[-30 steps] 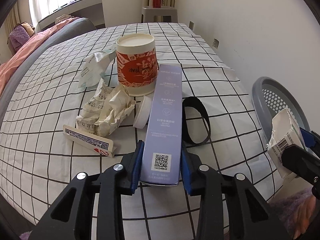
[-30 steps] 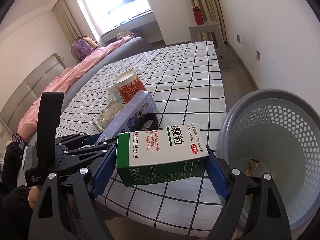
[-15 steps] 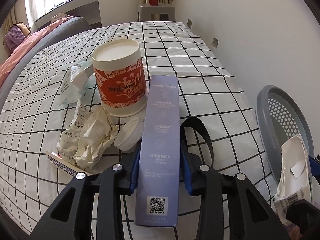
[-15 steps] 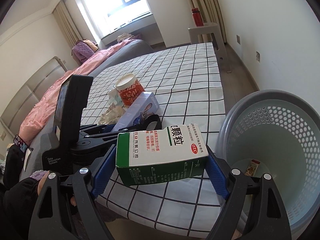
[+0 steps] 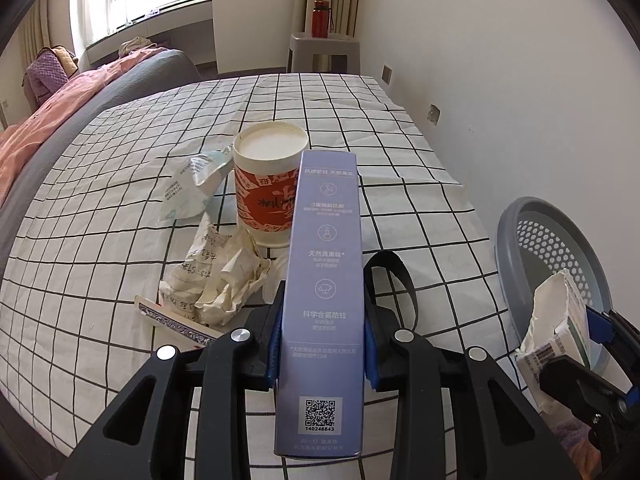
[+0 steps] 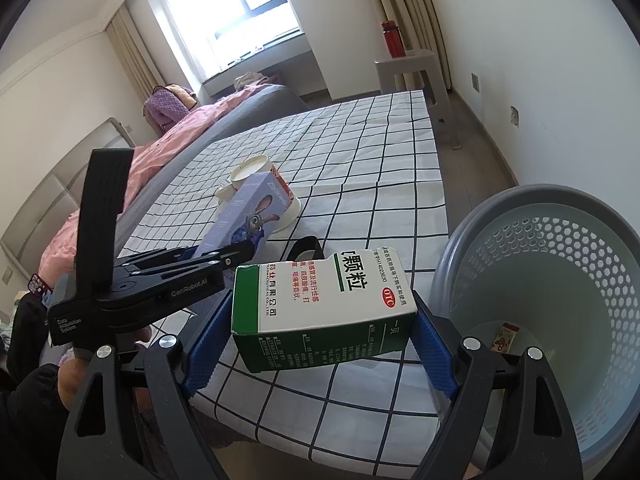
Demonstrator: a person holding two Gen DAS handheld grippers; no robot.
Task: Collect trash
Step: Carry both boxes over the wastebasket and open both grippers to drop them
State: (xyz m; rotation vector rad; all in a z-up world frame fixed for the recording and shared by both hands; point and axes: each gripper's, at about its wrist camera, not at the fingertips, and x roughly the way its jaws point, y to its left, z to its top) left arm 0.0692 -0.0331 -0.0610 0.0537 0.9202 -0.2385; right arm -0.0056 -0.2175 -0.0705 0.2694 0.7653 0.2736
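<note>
My left gripper (image 5: 322, 344) is shut on a long lilac toothpaste box (image 5: 326, 280) and holds it tilted up above the checked bed; it also shows in the right wrist view (image 6: 256, 216). My right gripper (image 6: 320, 344) is shut on a green and white medicine box (image 6: 324, 312), held beside the grey trash basket (image 6: 560, 292). On the bed lie an orange paper cup (image 5: 266, 192), crumpled paper (image 5: 218, 280), a pale wrapper (image 5: 190, 188), a playing card (image 5: 172, 318) and a black band (image 5: 390, 272).
The basket stands on the floor at the bed's right edge (image 5: 516, 240), with a small card at its bottom (image 6: 506, 336). A grey stool with a red bottle (image 5: 322, 18) stands by the far wall. A pink quilt (image 5: 52, 112) lies at the left.
My left gripper has lifted the lilac box off the bed, tilted its far end upward and slid along it. My right gripper has held the medicine box nearly still by the basket.
</note>
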